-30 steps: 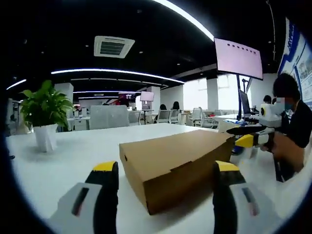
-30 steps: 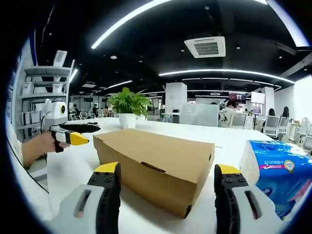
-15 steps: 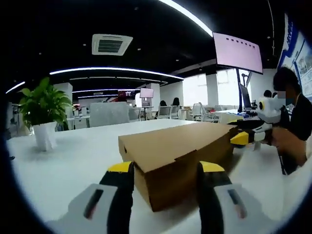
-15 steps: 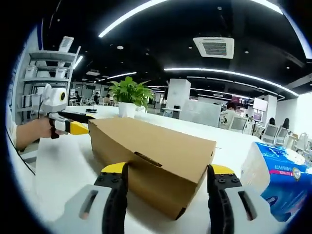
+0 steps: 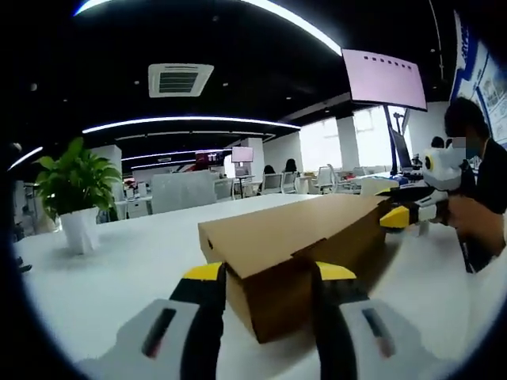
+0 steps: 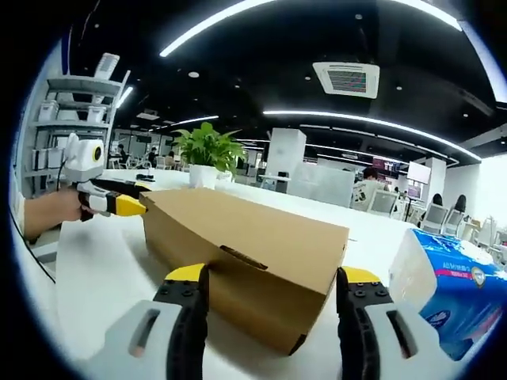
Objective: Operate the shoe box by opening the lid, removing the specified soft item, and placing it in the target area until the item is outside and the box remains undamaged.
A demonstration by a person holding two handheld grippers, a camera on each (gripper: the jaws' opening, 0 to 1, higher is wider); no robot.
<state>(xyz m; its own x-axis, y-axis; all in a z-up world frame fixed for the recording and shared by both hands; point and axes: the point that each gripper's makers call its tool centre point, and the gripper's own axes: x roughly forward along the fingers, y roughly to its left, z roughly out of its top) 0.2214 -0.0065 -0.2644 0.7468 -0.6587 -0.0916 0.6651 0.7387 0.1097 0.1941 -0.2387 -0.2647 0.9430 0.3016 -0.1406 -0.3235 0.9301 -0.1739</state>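
1. The shoe box [image 5: 305,245] lies flat on the white table [image 5: 127,253], its lid down. In the right gripper view the same box [image 6: 245,261] shows one long side with a small slot at the lid's front lip.
2. It is plain brown cardboard, long and low, unmarked, with crisp corners and no dents that I can make out. Whatever soft item it holds is hidden.
3. The left gripper [image 5: 265,273] sits at one short end, its yellow-tipped jaws spread to either side of the near corner. Whether they touch the card I cannot tell.
4. The right gripper [image 6: 273,277] faces the long side, jaws spread apart with the box wall between them, nothing pinched.
5. The step in hand looks like bracing the box and lifting the lid. To do it well, I judge one claw should steady the base lightly while the other catches the lid lip near the slot and raises it slowly. Squeezing hard would crease the thin card.
6. A blue tissue pack [image 6: 444,277] lies just right of the box, and a potted plant [image 5: 75,194] stands at the far left.
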